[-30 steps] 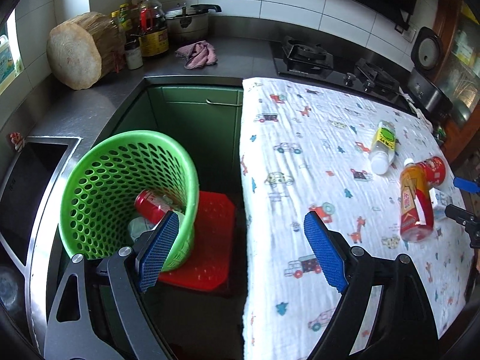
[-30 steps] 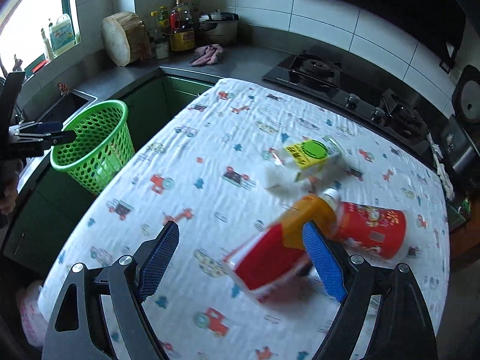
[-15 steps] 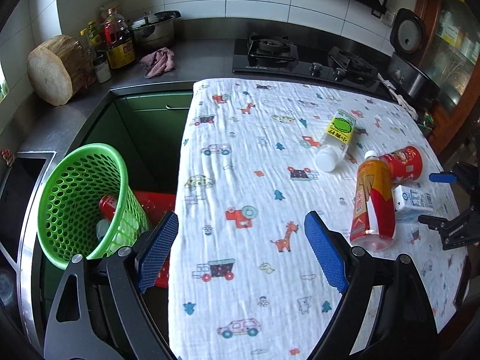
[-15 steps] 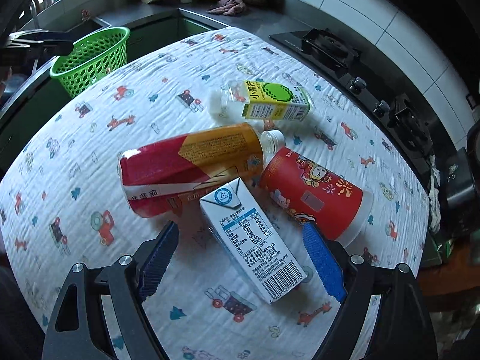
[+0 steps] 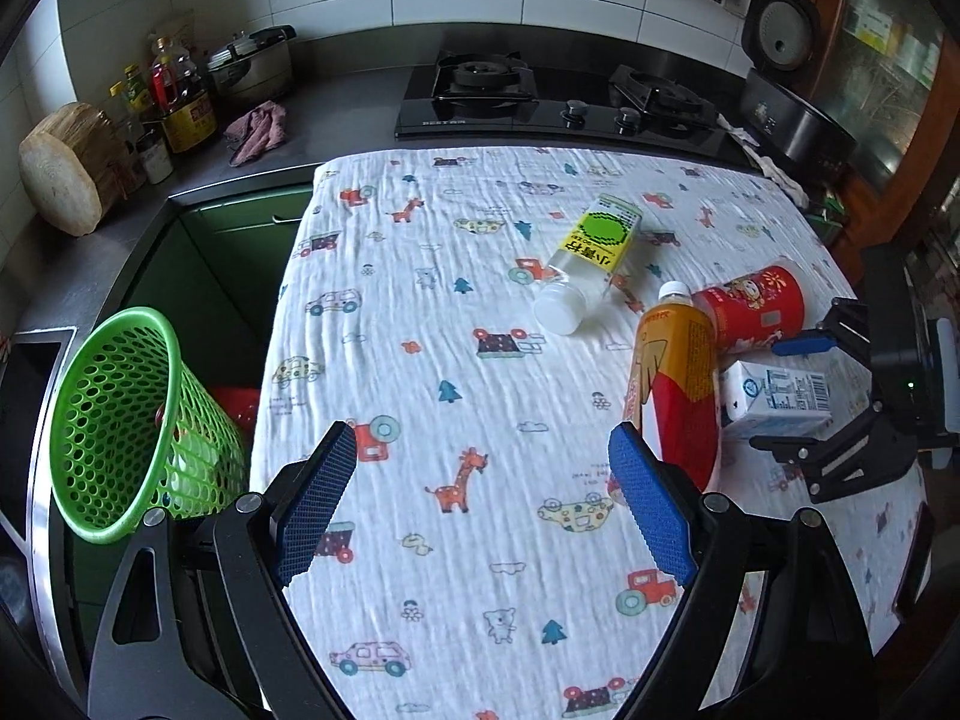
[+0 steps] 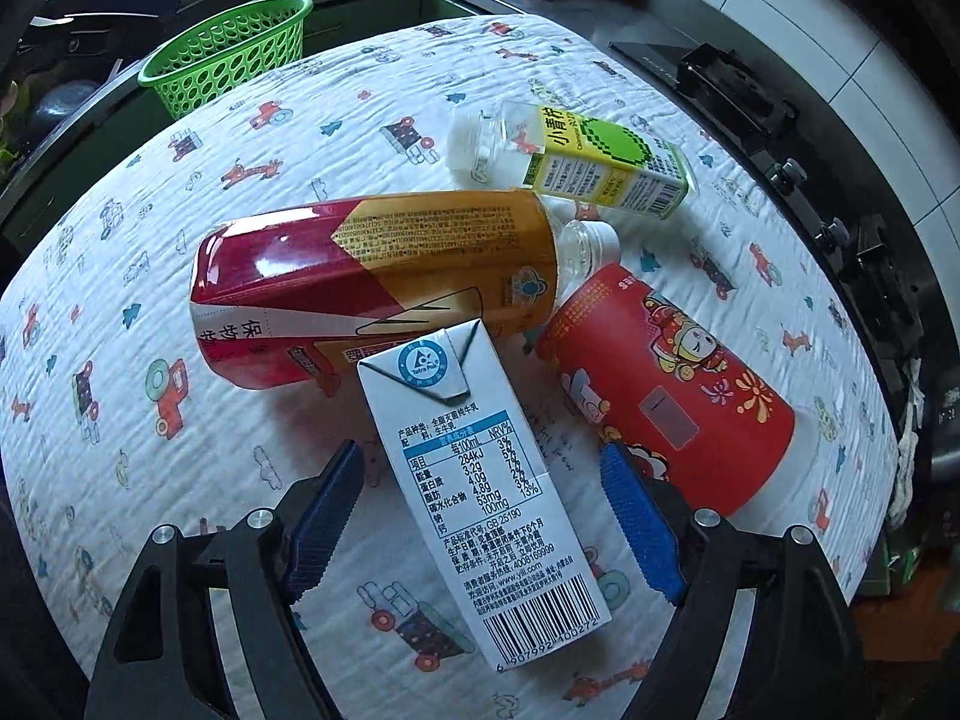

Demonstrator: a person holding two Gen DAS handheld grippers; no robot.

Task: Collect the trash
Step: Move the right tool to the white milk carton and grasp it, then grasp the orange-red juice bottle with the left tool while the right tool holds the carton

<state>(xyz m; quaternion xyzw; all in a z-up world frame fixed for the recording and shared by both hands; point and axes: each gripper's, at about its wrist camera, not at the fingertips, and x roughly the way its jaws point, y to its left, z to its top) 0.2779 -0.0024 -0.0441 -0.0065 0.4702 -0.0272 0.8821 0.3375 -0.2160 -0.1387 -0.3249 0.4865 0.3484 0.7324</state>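
Milk carton (image 6: 480,480) lies between the right hand-held gripper's (image 6: 480,516) just-narrowing, untouching pads (left hand-held gripper (image 5: 480,504) released).

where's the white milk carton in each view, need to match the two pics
Left wrist: the white milk carton lies at the right edge, between the fingers of the right gripper.
Right wrist: the carton is at lower centre, between open blue pads.
Shared landmark: the red and orange bottle, lying against the carton's top end in both views.
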